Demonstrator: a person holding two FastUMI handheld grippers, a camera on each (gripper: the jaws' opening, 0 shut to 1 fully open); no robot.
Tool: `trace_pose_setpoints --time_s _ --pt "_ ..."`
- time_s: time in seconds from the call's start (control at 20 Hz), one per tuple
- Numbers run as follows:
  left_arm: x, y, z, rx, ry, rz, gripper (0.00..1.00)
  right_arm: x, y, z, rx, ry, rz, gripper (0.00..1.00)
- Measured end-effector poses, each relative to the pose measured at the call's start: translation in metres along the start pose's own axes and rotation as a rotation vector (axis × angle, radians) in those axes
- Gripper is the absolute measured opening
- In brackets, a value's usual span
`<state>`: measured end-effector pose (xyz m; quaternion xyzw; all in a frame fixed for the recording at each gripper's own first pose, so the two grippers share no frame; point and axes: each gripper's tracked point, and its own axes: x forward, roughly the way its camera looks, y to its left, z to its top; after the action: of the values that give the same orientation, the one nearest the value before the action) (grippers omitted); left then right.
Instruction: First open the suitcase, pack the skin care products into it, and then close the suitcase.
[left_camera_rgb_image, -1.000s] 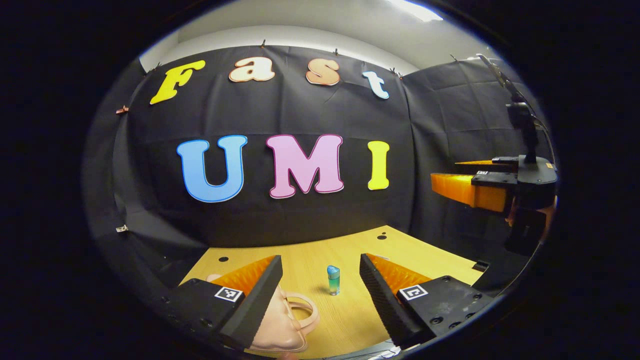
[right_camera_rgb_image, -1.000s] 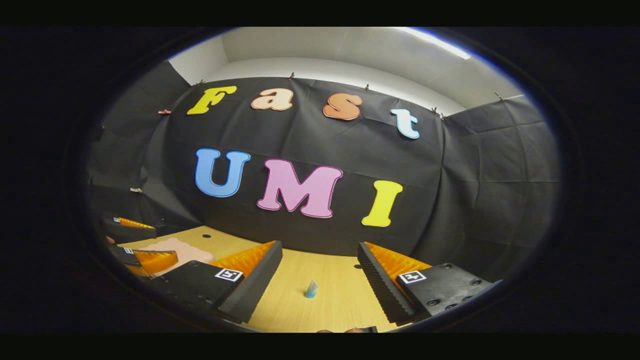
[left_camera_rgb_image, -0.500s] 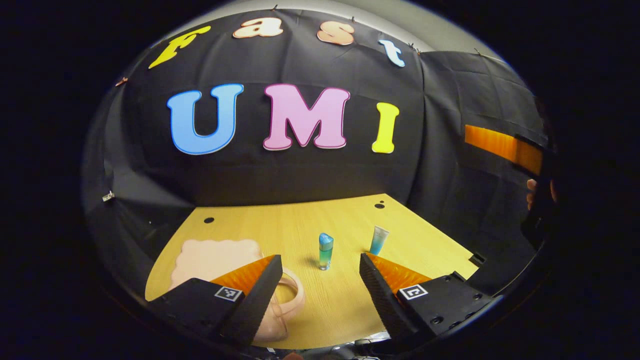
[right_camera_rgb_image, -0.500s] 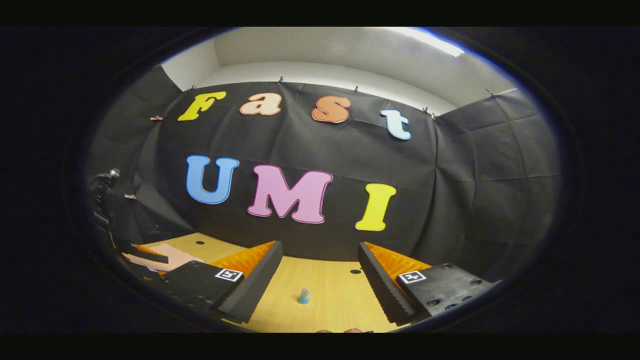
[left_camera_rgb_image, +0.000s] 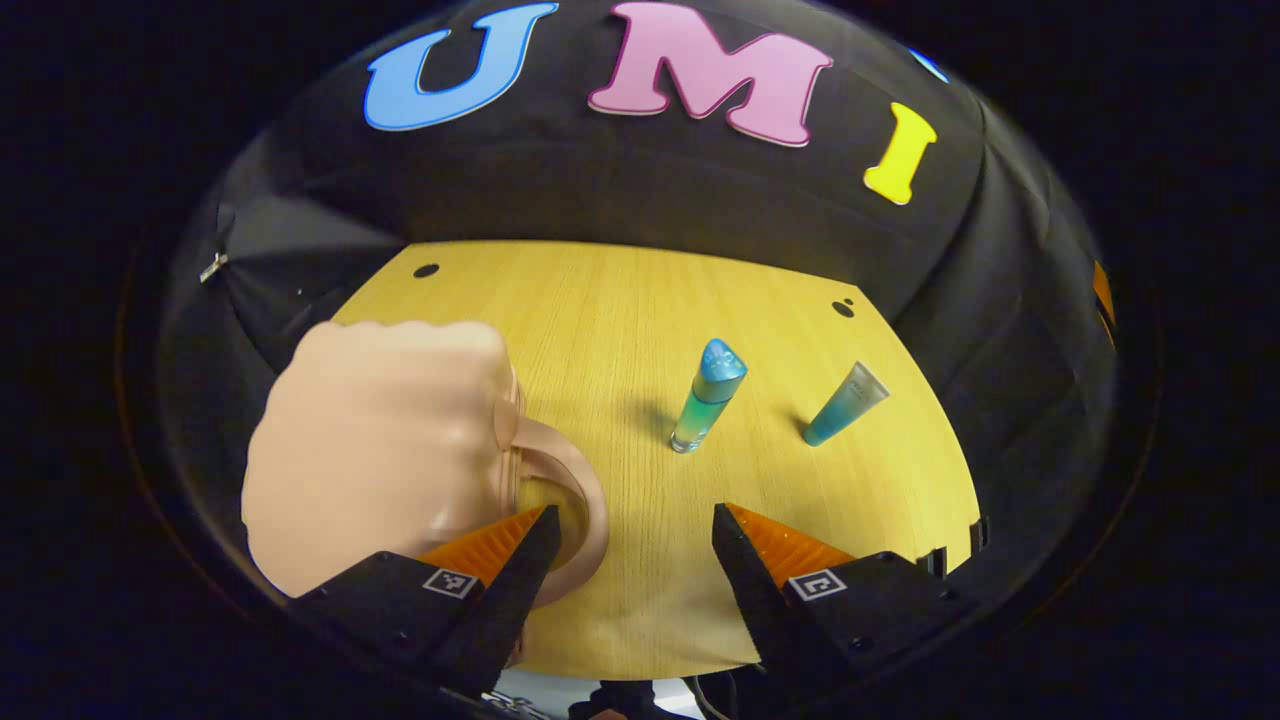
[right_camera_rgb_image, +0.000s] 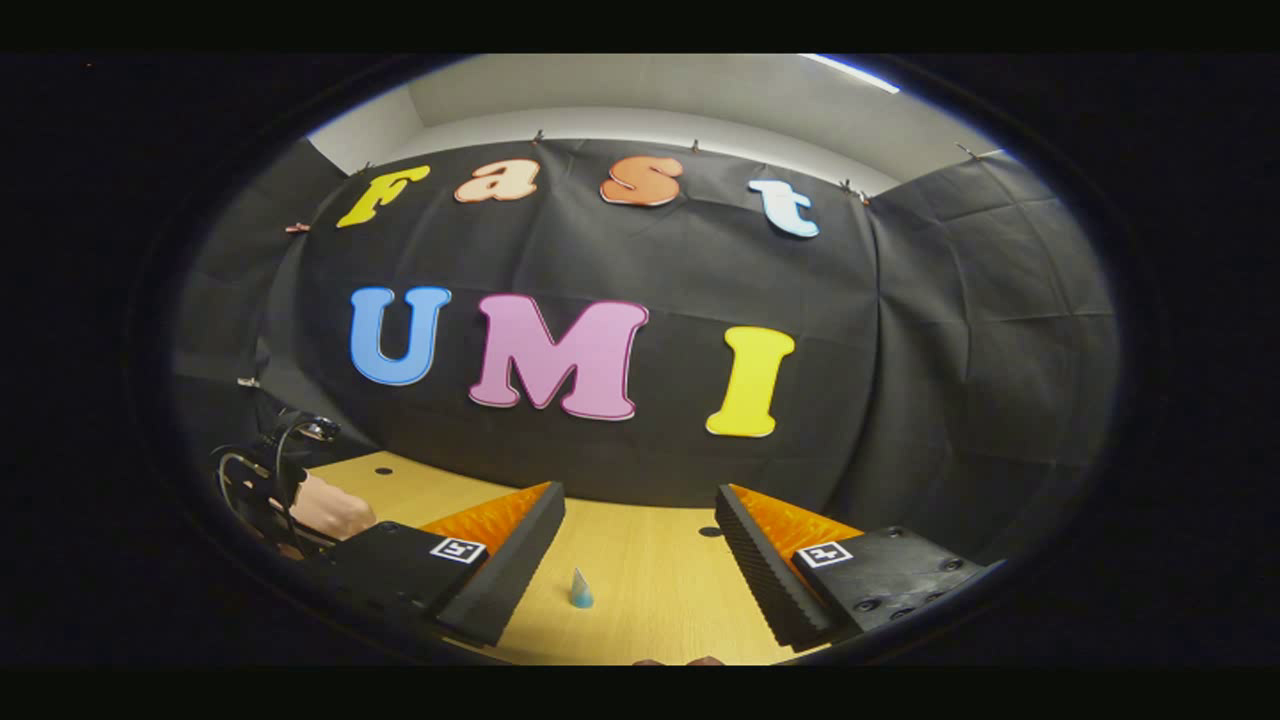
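Left gripper (left_camera_rgb_image: 630, 560) tilted down over the wooden table (left_camera_rgb_image: 620, 300), jaws spread and holding nothing, one finger beside the handle of the closed pink suitcase (left_camera_rgb_image: 385, 440), upright teal bottle (left_camera_rgb_image: 707, 395) and tube (left_camera_rgb_image: 845, 404) near (labels unreadable), right gripper (right_camera_rgb_image: 640, 545) level, spread, holding nothing.

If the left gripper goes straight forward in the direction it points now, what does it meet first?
Probably the bare wooden table: the open left gripper tilts down at it. The pink suitcase's handle lies by its left finger, and the upright blue-green bottle stands slightly right, farther on.

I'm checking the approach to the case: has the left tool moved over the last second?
Yes. The left tool has tipped down and forward over the wooden table; the wall cloth has slid up, and the pink suitcase now lies beside its fingers.
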<state>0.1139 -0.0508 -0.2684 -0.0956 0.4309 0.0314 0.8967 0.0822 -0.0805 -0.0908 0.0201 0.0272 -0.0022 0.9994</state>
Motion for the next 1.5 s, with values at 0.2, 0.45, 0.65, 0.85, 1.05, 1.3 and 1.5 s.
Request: trace_pose_setpoints --time_s 0.2,0.45,0.65,0.85,1.05,1.3,1.5 --pt "0.038 0.018 -0.005 0.002 0.084 0.087 0.96 0.029 -0.016 -0.029 0.046 0.063 0.011 0.96" --pt "0.058 0.024 -0.003 0.048 0.106 0.133 0.90 0.057 -0.027 -0.042 0.071 0.092 0.011 0.96" --pt "0.070 0.020 -0.015 0.038 0.165 0.108 0.87 0.066 -0.027 -0.044 0.072 0.098 0.022 0.96" --pt "0.077 0.031 -0.027 0.045 0.218 0.099 0.37 0.067 -0.032 -0.052 0.073 0.118 0.020 0.96" --pt "0.068 0.026 -0.018 0.088 0.202 0.086 0.16 0.068 -0.040 -0.055 0.079 0.124 0.007 0.96" --pt "0.035 0.016 0.007 0.150 0.175 0.067 0.14 0.071 -0.036 -0.057 0.085 0.128 0.016 0.96" --pt "-0.014 0.018 0.046 0.171 0.106 0.028 0.14 0.081 -0.021 -0.058 0.088 0.131 0.046 0.97"
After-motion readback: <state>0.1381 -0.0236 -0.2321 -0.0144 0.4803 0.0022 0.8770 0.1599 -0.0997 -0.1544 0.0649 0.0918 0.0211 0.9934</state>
